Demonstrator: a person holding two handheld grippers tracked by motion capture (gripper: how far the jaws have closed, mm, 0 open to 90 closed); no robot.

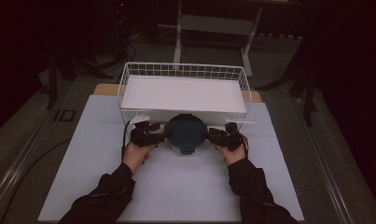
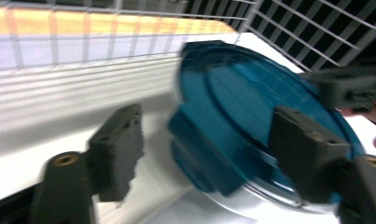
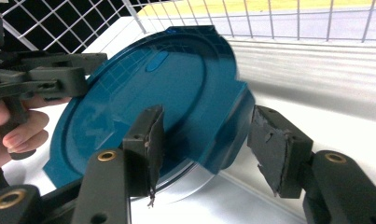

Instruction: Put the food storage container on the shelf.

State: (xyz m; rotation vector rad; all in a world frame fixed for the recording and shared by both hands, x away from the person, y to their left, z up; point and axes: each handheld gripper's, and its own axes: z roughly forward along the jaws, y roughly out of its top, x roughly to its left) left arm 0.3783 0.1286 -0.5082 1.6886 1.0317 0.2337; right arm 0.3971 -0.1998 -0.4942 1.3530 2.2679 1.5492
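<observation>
From the high view, a round blue lid (image 1: 185, 132) sits on the white surface (image 1: 176, 186), right against the front of a white wire basket (image 1: 183, 91). The left gripper (image 1: 163, 136) meets its left edge and the right gripper (image 1: 208, 136) its right edge, each held by a hand.

In the left gripper view, the jaws are spread apart; one pad lies over the lid (image 2: 251, 116), the other stands clear of it beside the basket's wall.

In the right gripper view, the jaws are parted around the lid's side tab (image 3: 232, 126), not pressed on it.
</observation>
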